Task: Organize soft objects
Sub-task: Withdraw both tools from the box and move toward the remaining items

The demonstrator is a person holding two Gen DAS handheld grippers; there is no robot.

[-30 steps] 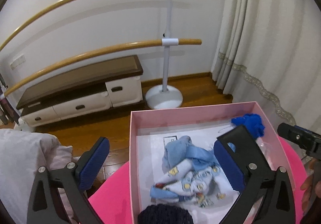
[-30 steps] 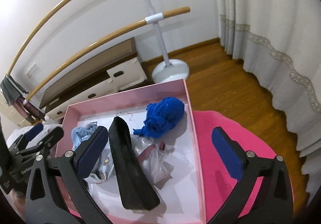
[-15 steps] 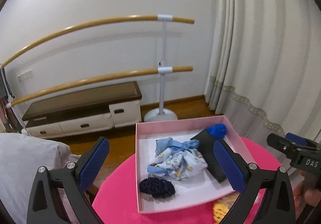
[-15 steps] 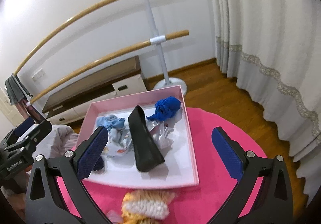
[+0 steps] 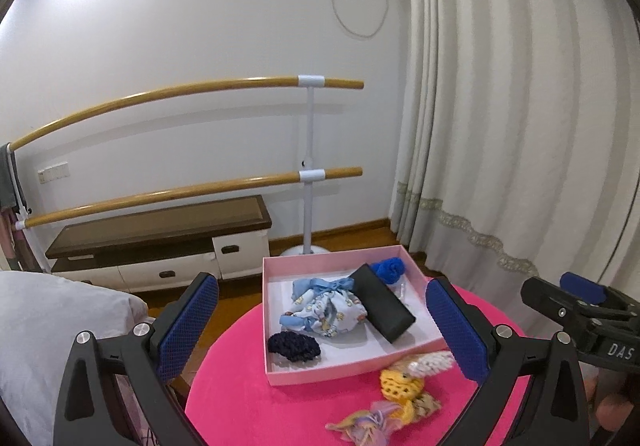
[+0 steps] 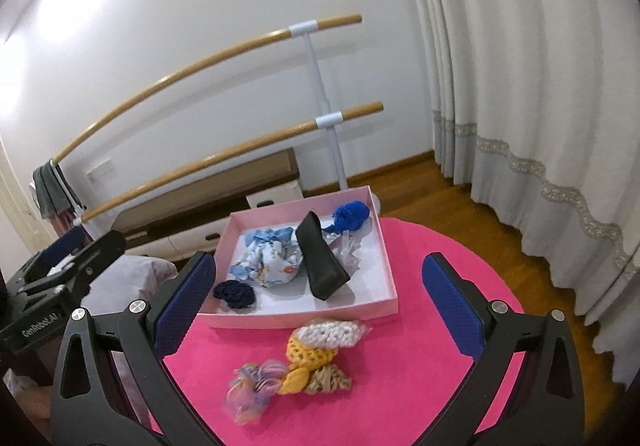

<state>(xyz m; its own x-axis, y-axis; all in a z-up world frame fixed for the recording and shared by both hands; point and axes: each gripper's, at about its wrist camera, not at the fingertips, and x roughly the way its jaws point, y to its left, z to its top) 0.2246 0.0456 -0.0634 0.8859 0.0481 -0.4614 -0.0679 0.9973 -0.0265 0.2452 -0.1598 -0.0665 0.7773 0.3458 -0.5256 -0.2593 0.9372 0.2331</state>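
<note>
Both grippers hung above with fingers spread wide and empty; the loose crochet pieces (image 6: 320, 356) lay on the pink surface (image 6: 432, 326) just before the pink box (image 6: 390, 274), ahead and below, nearer the right gripper (image 6: 320, 298) than the left gripper (image 5: 320, 330).

Behind your workspace a ballet barre (image 5: 308, 166) with two wooden rails stands on a white post against the white wall (image 5: 180, 26). Under it you see a low cabinet (image 5: 160, 242) with dark top and white drawers on the wooden floor (image 6: 440, 182). Pale pleated curtains (image 5: 500, 126) hang at the right; a grey cushion (image 5: 48, 318) lies lower left.
</note>
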